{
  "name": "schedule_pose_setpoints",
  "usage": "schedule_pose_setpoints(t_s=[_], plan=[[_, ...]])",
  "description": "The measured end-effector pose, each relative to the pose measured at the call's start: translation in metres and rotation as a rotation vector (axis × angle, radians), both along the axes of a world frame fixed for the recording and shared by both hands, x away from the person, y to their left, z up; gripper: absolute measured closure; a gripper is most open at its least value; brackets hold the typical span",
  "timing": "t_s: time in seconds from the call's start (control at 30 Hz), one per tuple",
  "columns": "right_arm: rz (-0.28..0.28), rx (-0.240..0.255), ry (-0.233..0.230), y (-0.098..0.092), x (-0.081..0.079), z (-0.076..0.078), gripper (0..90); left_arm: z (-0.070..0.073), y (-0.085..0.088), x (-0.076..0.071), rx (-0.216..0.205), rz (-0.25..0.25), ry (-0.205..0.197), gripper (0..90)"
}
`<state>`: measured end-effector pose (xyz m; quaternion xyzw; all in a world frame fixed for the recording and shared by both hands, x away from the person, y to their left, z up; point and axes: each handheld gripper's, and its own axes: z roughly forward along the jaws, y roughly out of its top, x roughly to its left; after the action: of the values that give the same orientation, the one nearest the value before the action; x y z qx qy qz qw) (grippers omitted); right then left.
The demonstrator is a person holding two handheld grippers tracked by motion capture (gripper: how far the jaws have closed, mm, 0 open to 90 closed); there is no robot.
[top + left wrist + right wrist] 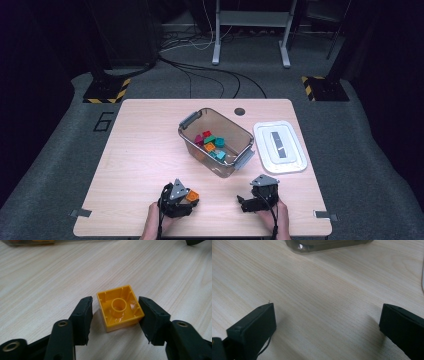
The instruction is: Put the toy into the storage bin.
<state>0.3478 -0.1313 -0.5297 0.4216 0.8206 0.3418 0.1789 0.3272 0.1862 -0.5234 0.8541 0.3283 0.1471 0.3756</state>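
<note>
Dark floor with black cables and a metal frame lies behind the pale wooden surface (140, 145), which has a round hole near its far edge.

At the near edge, the left hand-held gripper (186, 200) stands low over the wood, with a person's hand behind it. In the left gripper view, a yellow building brick (120, 308) lies upside down between its two black jaws, so the hollow underside with one round tube faces up. The right jaw's pad touches the brick at its near right corner. The left jaw's pad is just beside the brick, with a thin gap of wood between them. So the left hand-held gripper (115, 320) is partly open around the brick and does not clamp it; the brick rests flat on the surface.

The right hand-held gripper (250, 202) is beside the left one, apart from it, also at the near edge. In the right gripper view its jaws stand wide apart, and between them is bare wood; the right hand-held gripper (327, 322) holds nothing.

Ahead of both grippers, further on the surface, stands a clear plastic bin (192, 120) with grey handles. Inside it are several small bricks (212, 142) in teal, red, orange and magenta. To the right of the bin, ahead of the right hand-held gripper, a white lid (295, 150) lies flat; it has a grey strip in the middle.
</note>
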Motion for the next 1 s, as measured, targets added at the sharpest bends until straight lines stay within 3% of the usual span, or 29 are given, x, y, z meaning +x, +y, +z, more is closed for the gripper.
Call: schedule_pose_setpoints(t_s=[0.2, 0.63, 1.0], plan=[[0.000, 0.000, 0.000, 0.000, 0.000, 0.000, 0.0, -0.001, 0.005, 0.001, -0.011, 0.014, -0.010, 58.0], [-0.001, 0.000, 0.000, 0.000, 0.000, 0.000, 0.0, -0.001, 0.011, 0.006, -0.027, 0.028, -0.011, 58.7], [-0.001, 0.000, 0.000, 0.000, 0.000, 0.000, 0.0, 0.012, 0.020, 0.011, -0.025, 0.034, -0.019, 58.7]])
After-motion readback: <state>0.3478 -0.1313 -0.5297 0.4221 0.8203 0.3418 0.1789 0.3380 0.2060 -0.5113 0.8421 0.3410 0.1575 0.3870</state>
